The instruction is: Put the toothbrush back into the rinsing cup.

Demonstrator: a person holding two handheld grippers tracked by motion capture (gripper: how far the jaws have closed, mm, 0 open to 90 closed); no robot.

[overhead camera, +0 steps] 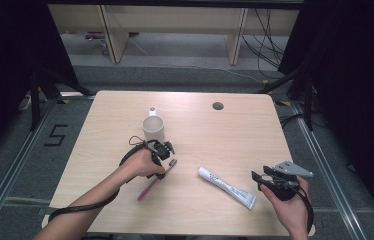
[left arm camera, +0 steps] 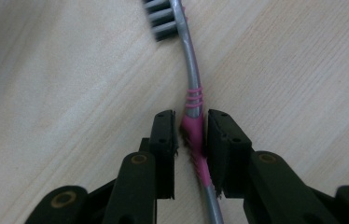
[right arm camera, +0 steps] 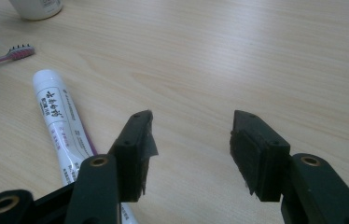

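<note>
High view: table [overhead camera: 200, 107], light wood, one round grommet hole near the far edge.

Item 1, toothbrush [overhead camera: 156, 181]. Lies flat near the middle of the tabletop, a little toward the near-left, head pointing to the far edge. Pink handle with ribbed grip, grey neck, grey bristles. In the left gripper view the toothbrush [left arm camera: 192, 100] runs up between the jaws, bristle head at the top of the frame.

Item 2, left gripper [overhead camera: 161, 151]. Jaws pinched on the pink grip section, both pads against it. Left gripper view, gripper [left arm camera: 191, 151]: handle sits a touch off-centre and angled across the pads.

Item 3, right gripper [overhead camera: 261, 178]. Held above the near-right corner; jaws spread, nothing between them. Right gripper view, gripper [right arm camera: 190, 149].

Item 4, toothpaste [overhead camera: 226, 187]. White tube, printed label, lying between the two grippers nearer the front edge.

Item 5, cup [overhead camera: 153, 128]. White, upright, just beyond the left gripper.

Handling note: step judged to be lifting the toothbrush. Hold firm on the ribbed part, raise straight up, keep the handle from swivelling in the pads.
</note>
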